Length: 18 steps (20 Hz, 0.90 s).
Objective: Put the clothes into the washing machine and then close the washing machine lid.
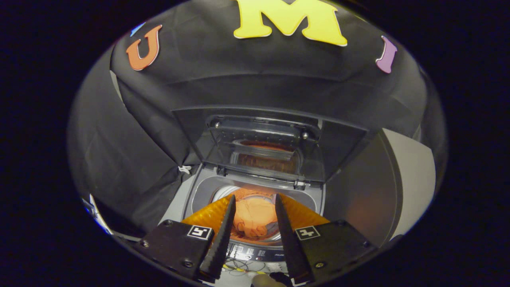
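The gripper point(255, 203) is held above the front of a top-loading washing machine point(191, 195), pointed down and forward over its opening. The two fingers point(225, 227) are set apart with a clear gap between them, and nothing is held or pressed by them.

An orange garment point(255, 217) is seen through that gap, lying crumpled inside the drum point(223, 193) of the washing machine. The garment is well below the fingertips and is not touched by either of them. A strip of the drum's pale metal rim is visible just left of the garment.

The lid point(271, 139) of the washing machine is raised and stands open beyond the fingers, leaning back toward the black cloth wall point(131, 159). It is dark and see-through, and an orange reflection of the drum's contents is shown in its window. The hinge edge of the lid is met at the back of the opening.

The control panel point(255, 253) of the washing machine is seen at the near edge, between the bases of the fingers. A few thin cables point(239, 266) lie just in front of the panel. A pale board point(410, 171) stands to the right of the washing machine.
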### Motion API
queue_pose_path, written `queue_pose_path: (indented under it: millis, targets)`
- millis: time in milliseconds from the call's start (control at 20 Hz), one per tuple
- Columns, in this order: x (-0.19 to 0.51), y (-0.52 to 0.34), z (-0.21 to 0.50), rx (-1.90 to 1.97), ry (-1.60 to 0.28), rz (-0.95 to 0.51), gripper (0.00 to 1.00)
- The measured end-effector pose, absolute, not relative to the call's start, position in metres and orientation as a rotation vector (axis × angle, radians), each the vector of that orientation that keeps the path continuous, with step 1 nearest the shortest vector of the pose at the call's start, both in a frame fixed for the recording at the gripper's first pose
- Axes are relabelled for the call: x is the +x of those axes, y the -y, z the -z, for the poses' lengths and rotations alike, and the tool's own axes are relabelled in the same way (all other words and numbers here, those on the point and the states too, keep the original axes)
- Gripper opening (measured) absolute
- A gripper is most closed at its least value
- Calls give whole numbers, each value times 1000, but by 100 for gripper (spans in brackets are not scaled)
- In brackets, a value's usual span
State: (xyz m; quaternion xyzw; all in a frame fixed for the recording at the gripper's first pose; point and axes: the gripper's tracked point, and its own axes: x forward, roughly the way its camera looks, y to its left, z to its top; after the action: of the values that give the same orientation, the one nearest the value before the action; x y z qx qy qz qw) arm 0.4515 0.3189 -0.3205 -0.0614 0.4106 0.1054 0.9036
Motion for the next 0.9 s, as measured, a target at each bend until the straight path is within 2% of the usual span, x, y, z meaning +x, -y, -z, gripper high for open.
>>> queue_pose_path:
  millis: [550,900]
  targets:
    - [462,-330,243,-66,-703,-247,62]
    - [504,-336,196,-54,-635,-240,63]
